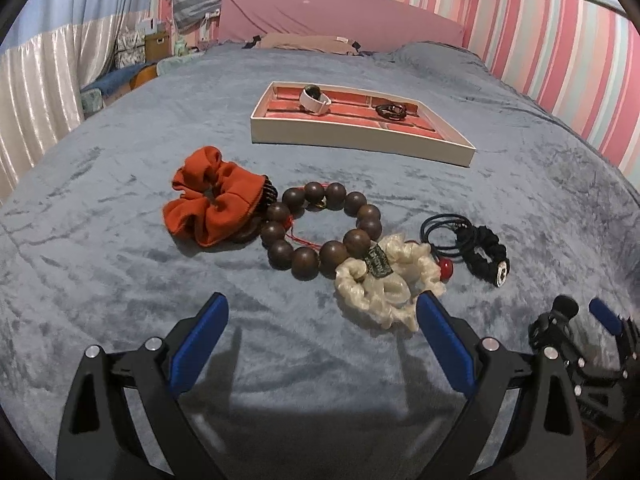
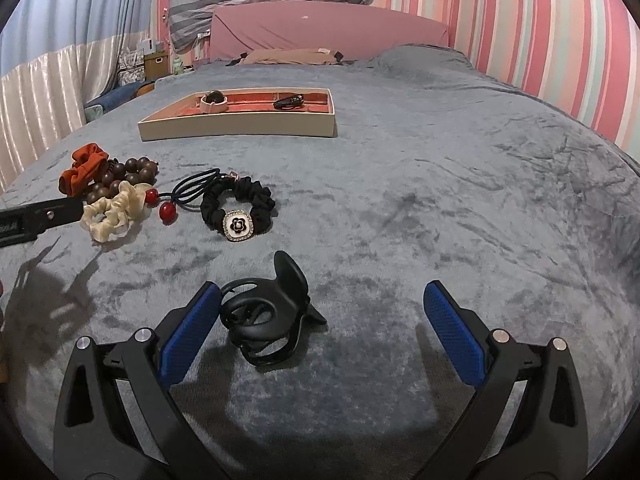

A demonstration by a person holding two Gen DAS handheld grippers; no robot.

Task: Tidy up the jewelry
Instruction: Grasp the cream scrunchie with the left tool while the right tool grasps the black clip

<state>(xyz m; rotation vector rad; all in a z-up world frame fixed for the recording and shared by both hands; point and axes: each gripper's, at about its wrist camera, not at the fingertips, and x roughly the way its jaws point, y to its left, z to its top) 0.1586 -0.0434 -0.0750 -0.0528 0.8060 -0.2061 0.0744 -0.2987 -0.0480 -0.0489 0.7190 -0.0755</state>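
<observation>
A white tray with a red lining [image 1: 360,136] [image 2: 240,124] lies on the bed and holds a white watch [image 1: 314,100] and a dark bracelet [image 1: 391,111]. Nearer lie an orange scrunchie [image 1: 208,204], a brown wooden bead bracelet [image 1: 320,232], a cream scrunchie [image 1: 384,288], a dark hair tie with red beads [image 1: 446,240] and a black scrunchie with a flower charm [image 2: 240,210]. My left gripper [image 1: 322,312] is open just short of the cream scrunchie. My right gripper [image 2: 322,300] is open, with a black claw clip [image 2: 272,316] beside its left finger.
The grey velvet bedspread [image 2: 440,220] covers the whole bed. A pink headboard [image 2: 328,28] and a striped pink wall [image 2: 560,40] stand behind. Curtains and boxes are at the far left. The right gripper also shows in the left wrist view [image 1: 580,320].
</observation>
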